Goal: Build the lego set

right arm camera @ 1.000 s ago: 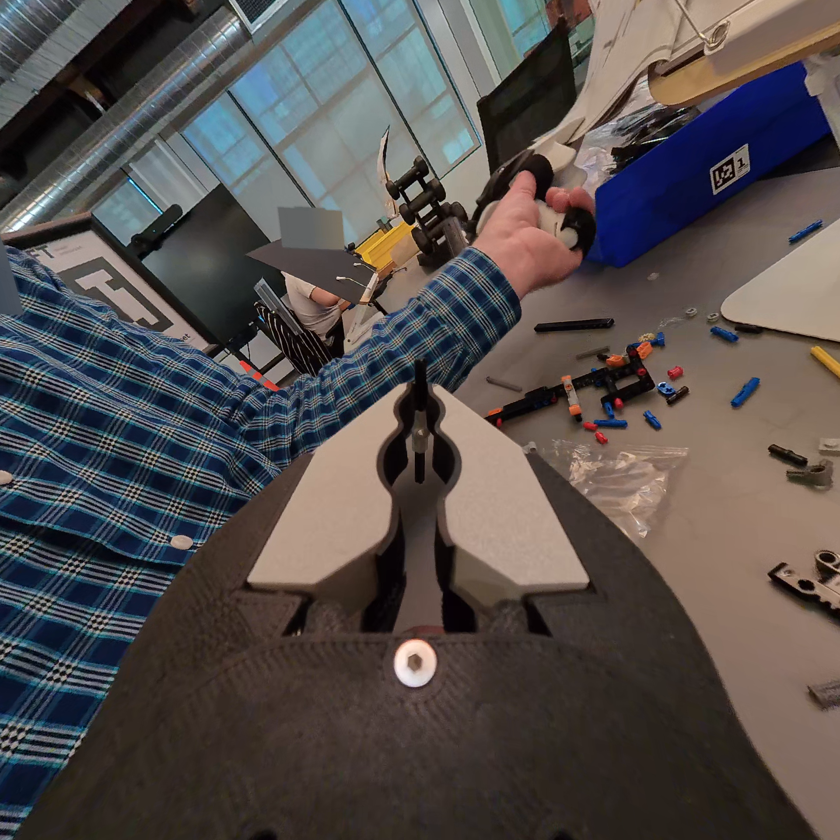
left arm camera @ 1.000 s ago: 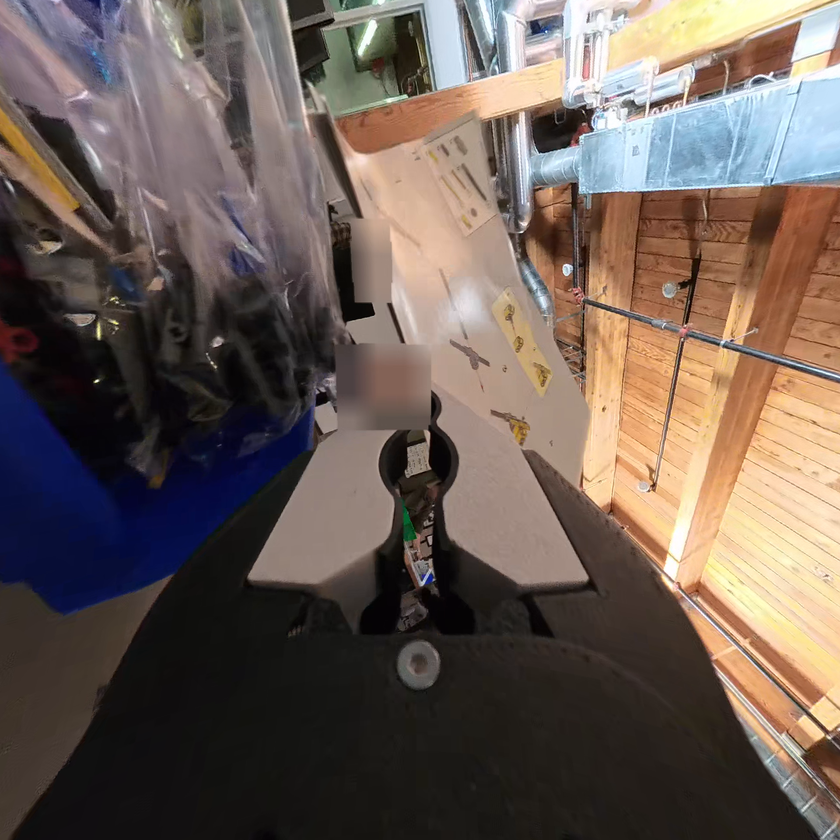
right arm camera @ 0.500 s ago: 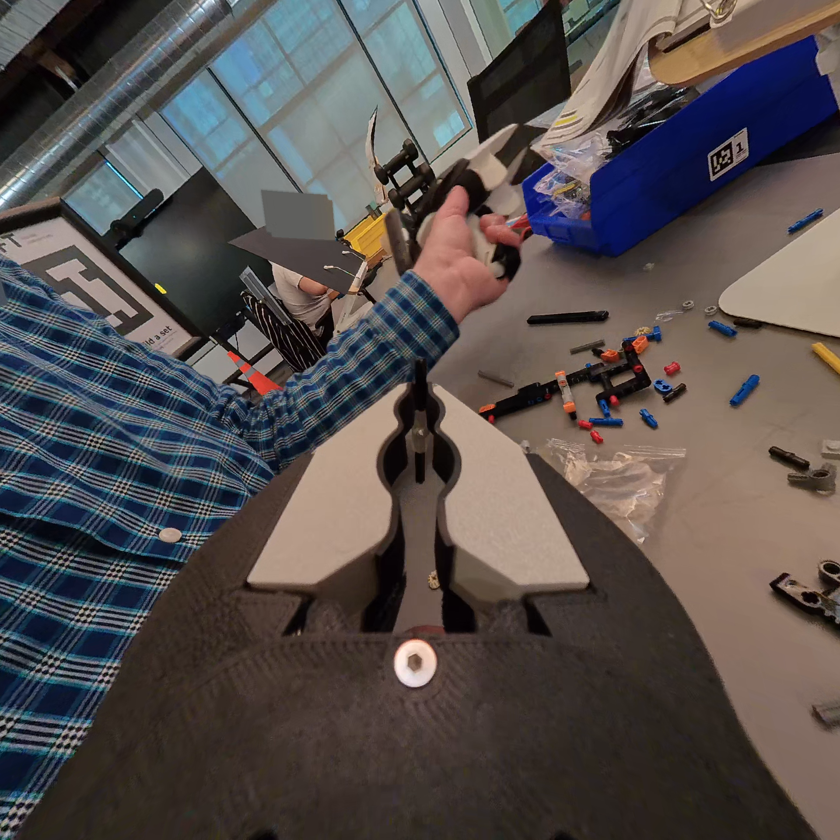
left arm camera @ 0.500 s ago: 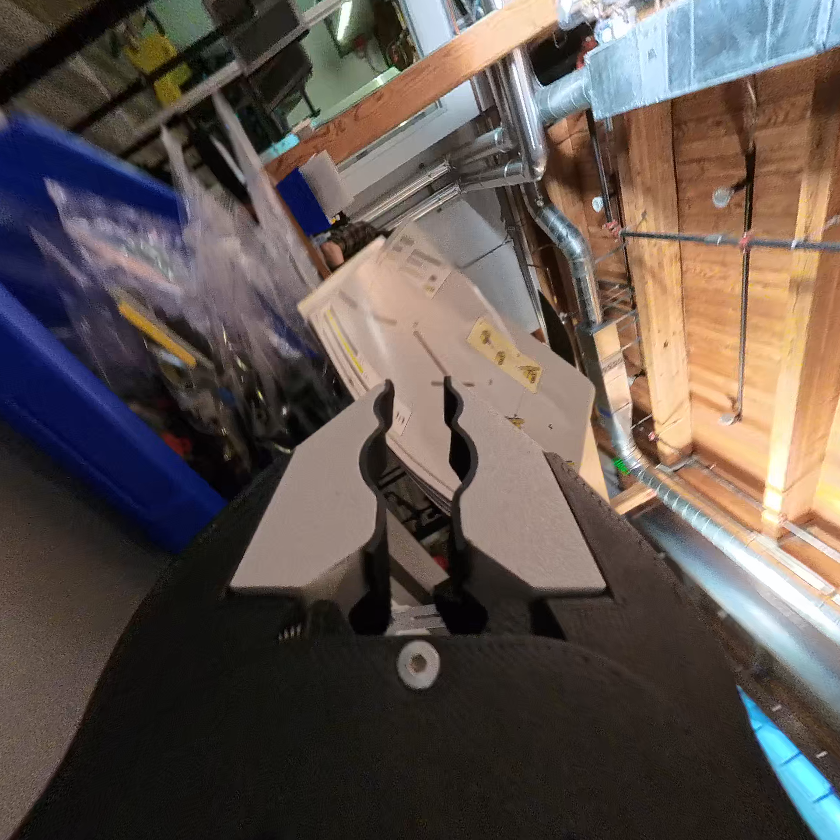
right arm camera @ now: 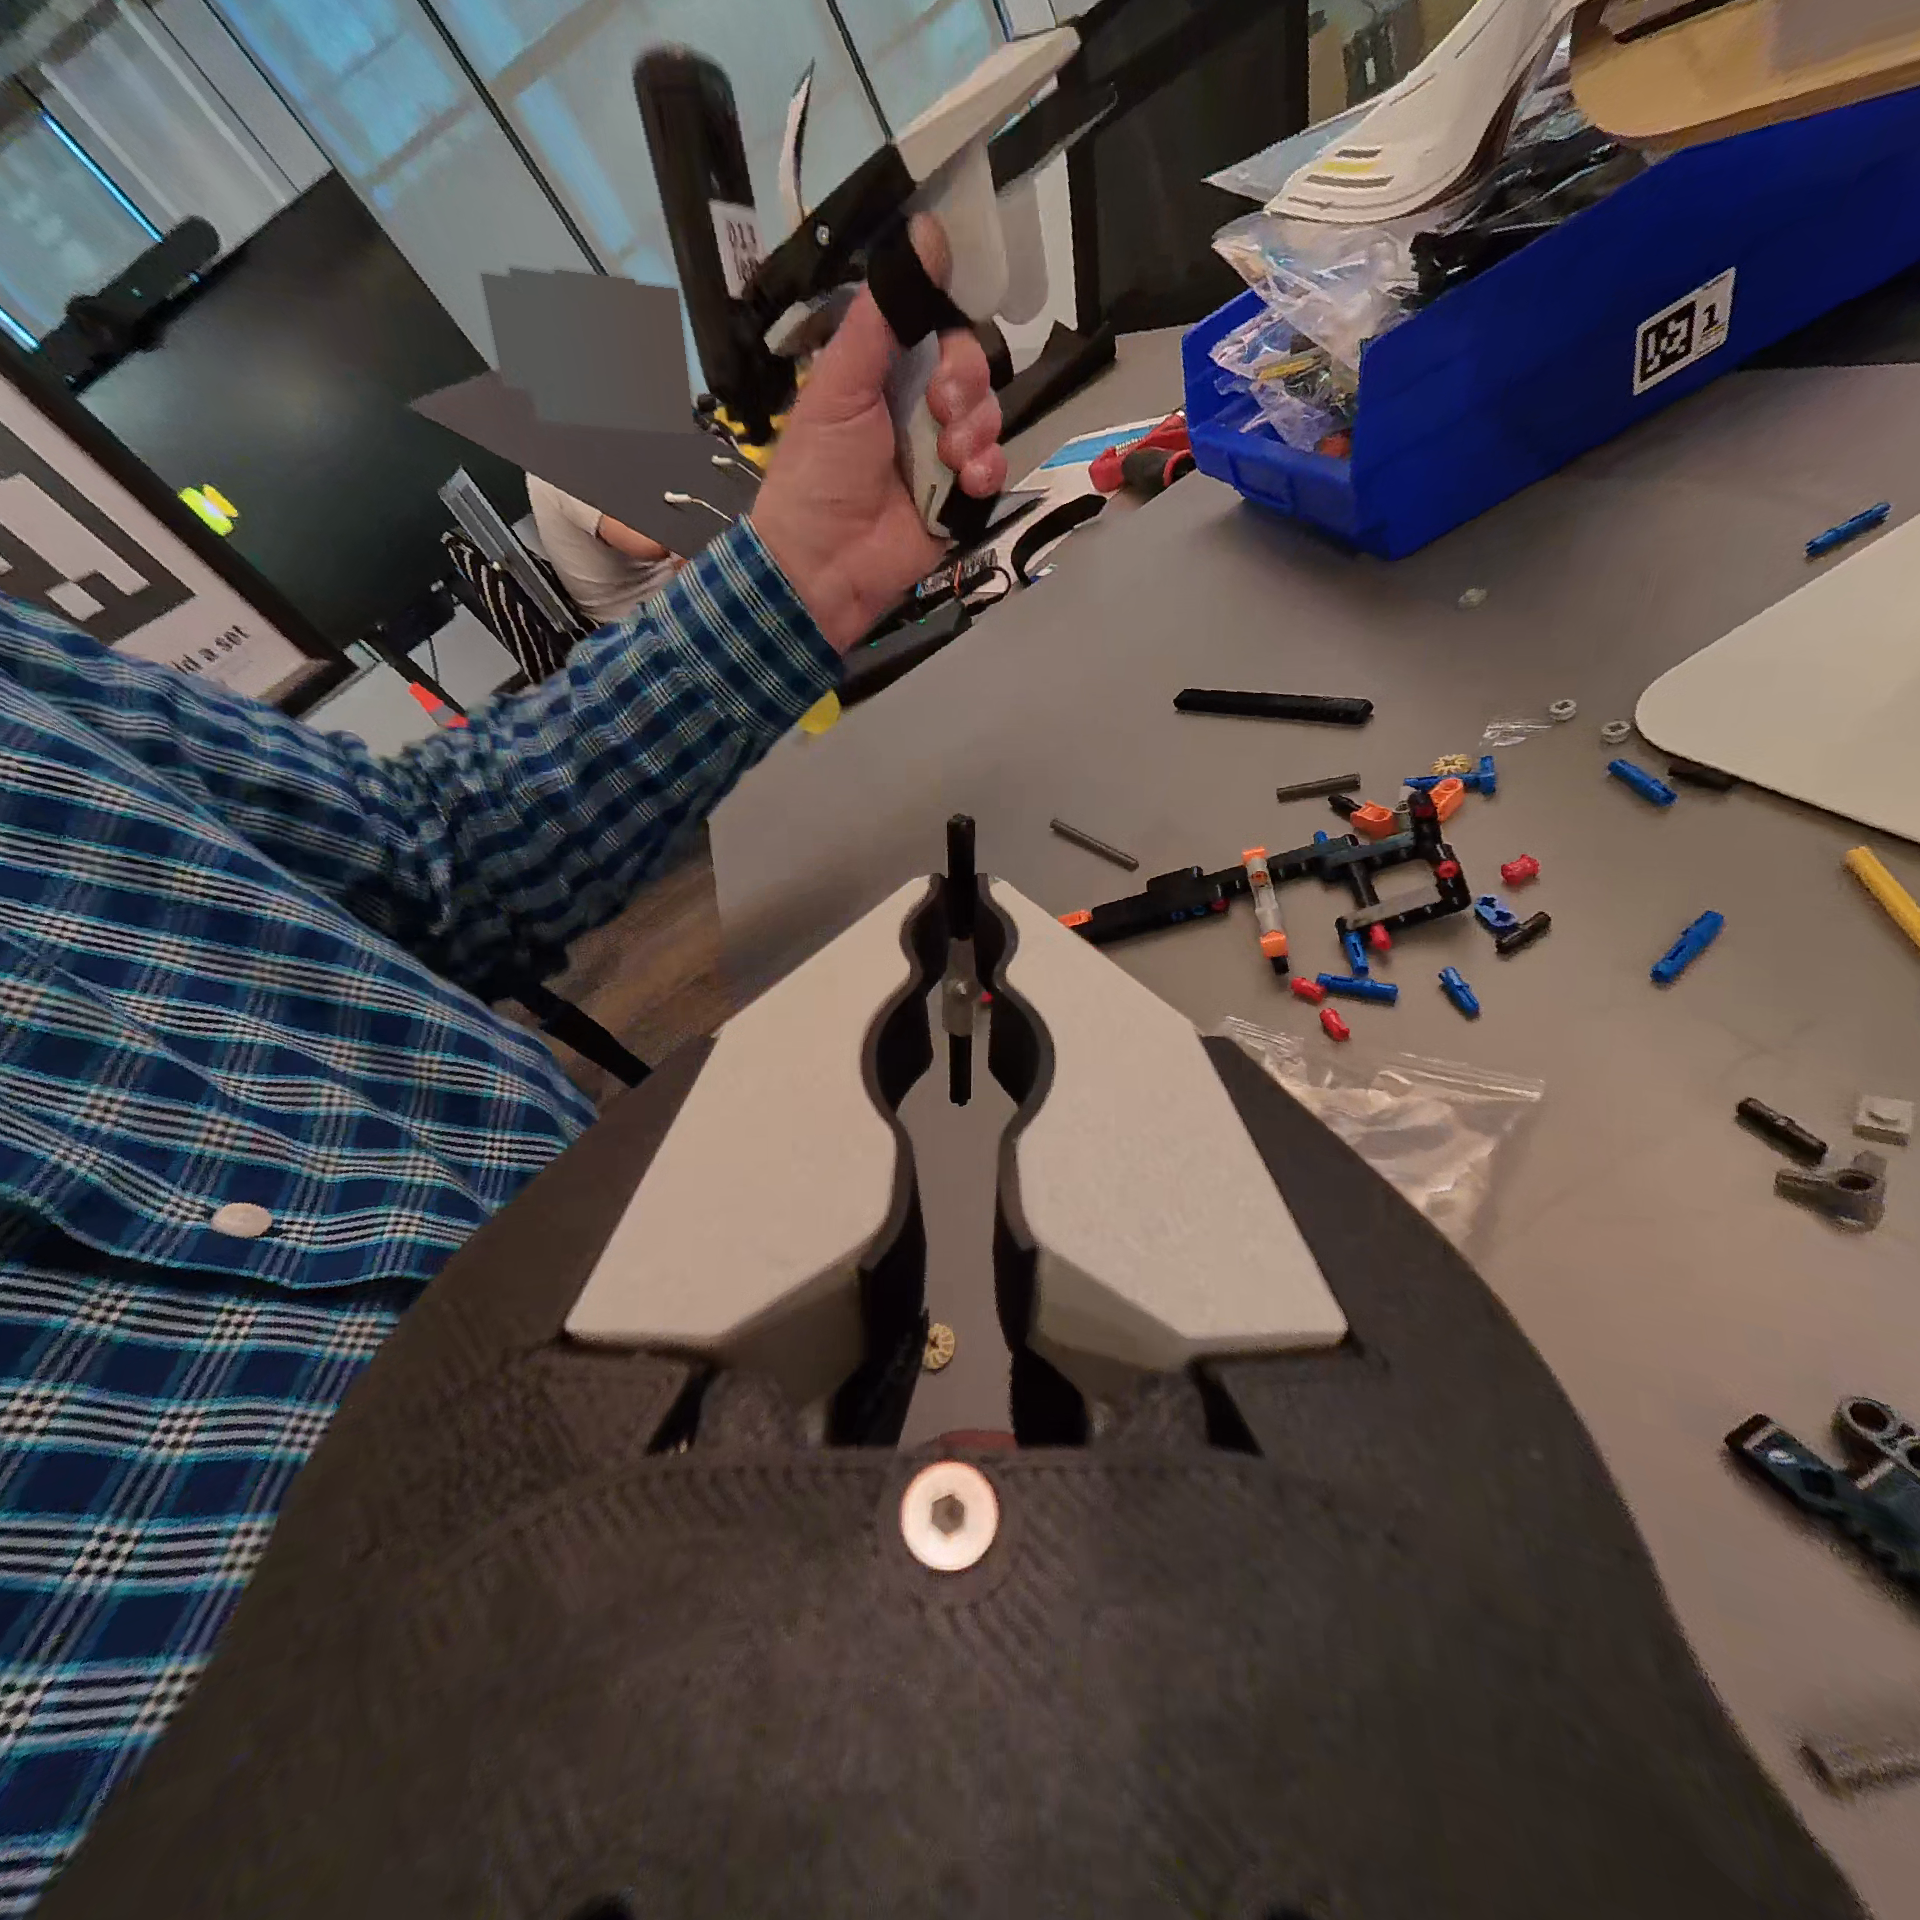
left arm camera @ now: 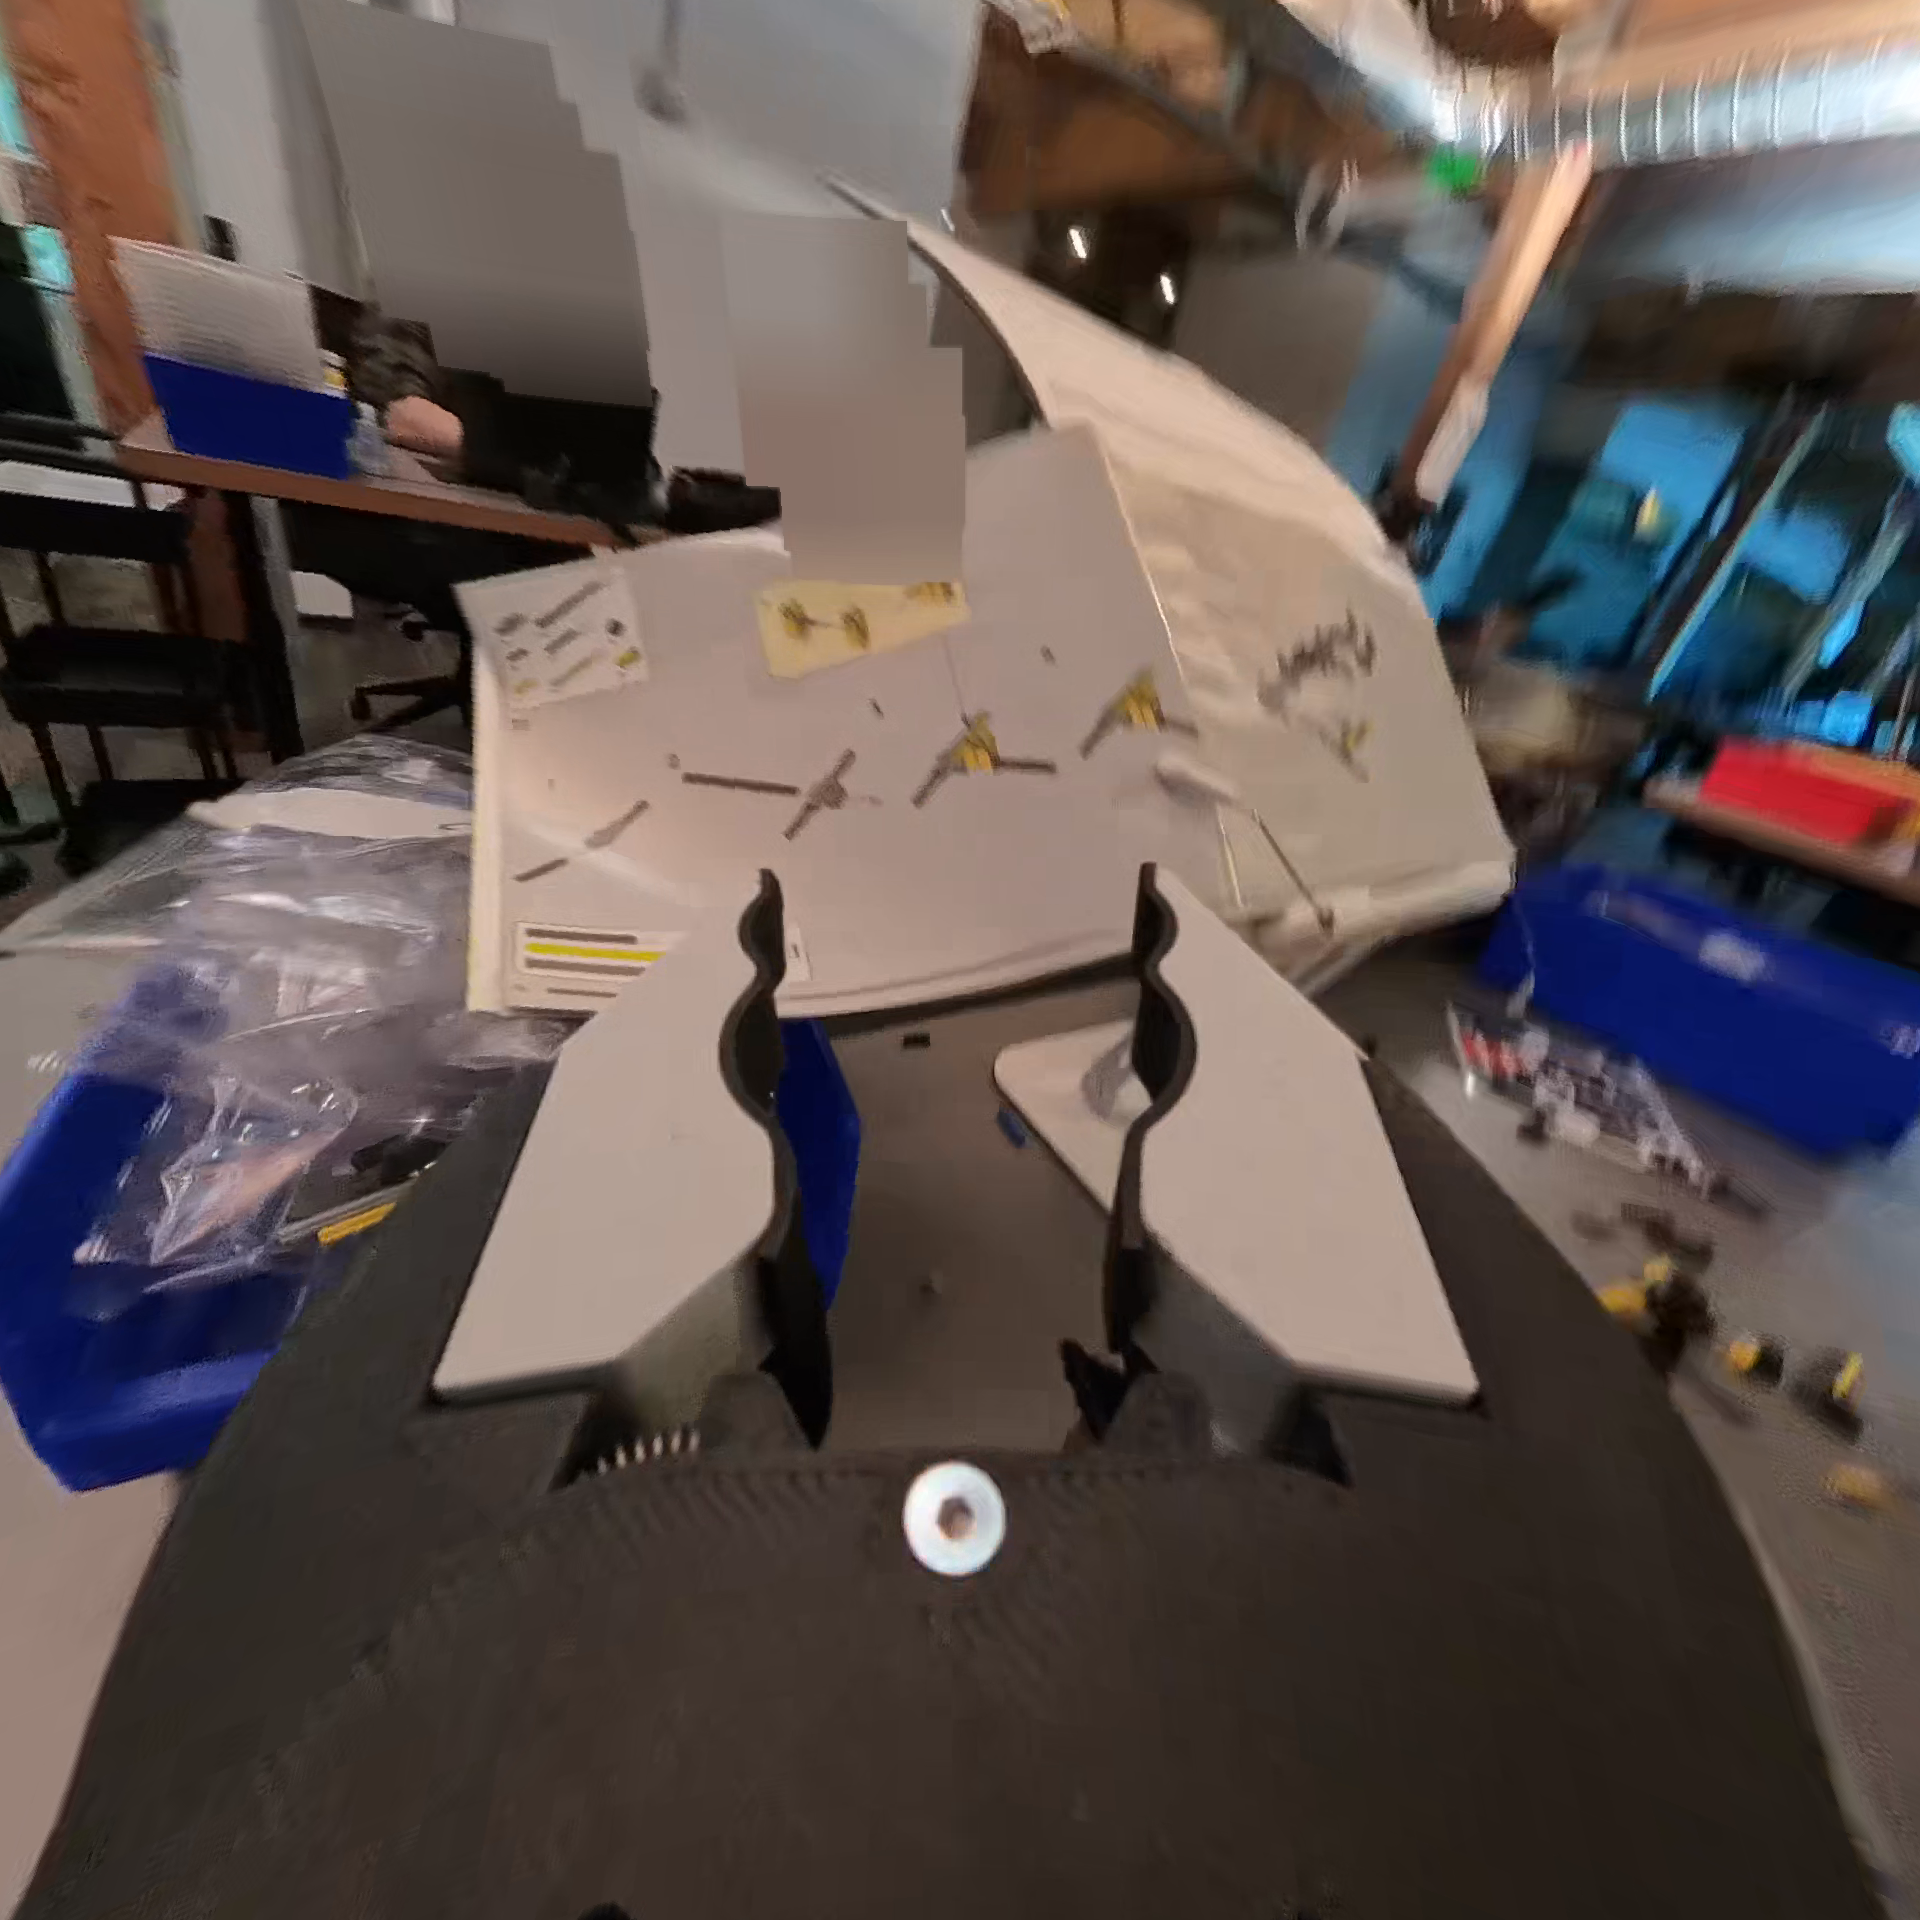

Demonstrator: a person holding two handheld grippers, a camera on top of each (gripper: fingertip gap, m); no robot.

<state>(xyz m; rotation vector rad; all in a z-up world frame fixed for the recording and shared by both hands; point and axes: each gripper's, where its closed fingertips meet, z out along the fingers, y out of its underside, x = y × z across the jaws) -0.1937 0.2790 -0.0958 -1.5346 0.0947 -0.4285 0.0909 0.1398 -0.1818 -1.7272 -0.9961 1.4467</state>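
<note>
Right gripper (right arm camera: 961, 914): jaws narrow, pinching a thin black axle (right arm camera: 958, 873) w/ a grey bush mid-shaft (tip pokes past the jaws). Left gripper (left arm camera: 951, 997) – jaws wide, nothing between. Half-built black frame (right arm camera: 1351, 883) centre-right on desk (right arm camera: 1039, 748). Blue bin (right arm camera: 1507, 343), upper right – bagged parts.

Even indoor light, one view blurred by motion, the other mostly sharp.

The left wrist view is smeared, most at the right edge and top; the instruction booklet (left arm camera: 935, 748) looks soft. The right wrist view is clear in the centre, daylight comes from the large windows (right arm camera: 436, 114) behind, shadows on the grey table (right arm camera: 1091, 644) are weak. Both views bend strongly at the edges.
</note>
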